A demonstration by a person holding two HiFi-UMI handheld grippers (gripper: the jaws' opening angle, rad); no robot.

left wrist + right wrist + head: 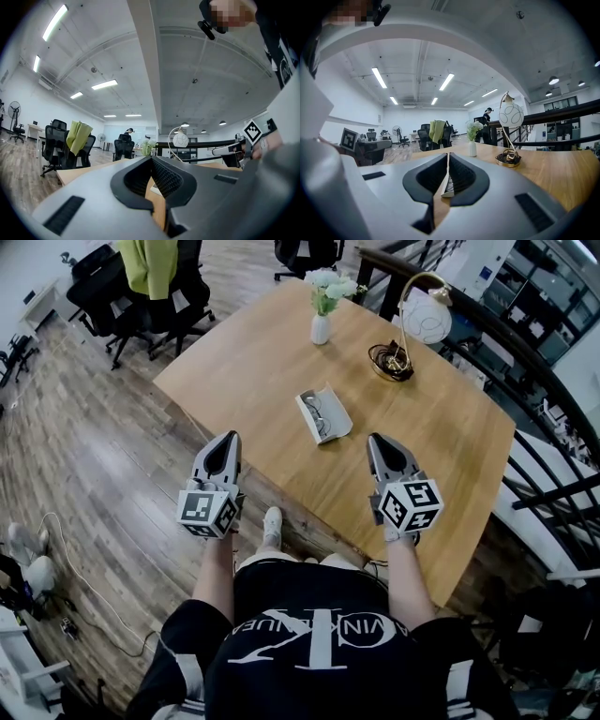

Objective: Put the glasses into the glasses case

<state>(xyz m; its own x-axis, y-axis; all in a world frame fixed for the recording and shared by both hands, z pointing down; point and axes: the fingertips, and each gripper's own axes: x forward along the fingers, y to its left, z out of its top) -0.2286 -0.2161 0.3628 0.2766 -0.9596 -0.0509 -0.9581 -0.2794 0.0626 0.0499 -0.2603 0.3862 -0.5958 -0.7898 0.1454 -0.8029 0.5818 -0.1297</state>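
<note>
Holding the left gripper [228, 435] and the right gripper [378, 438] out roughly level at the near edge of the wooden table [262, 362], side by side with a gap between. Got both clenched tight, jaw tips pressed together, nothing pinched in either one. Spotting the glasses [317, 415] lying in the open white glasses case [337, 409] mid-table, ahead of the two grippers and between them, apart from both. Also seeing a white vase of flowers [321, 329] and a gold lamp with a round white shade [422, 315] farther back.
</note>
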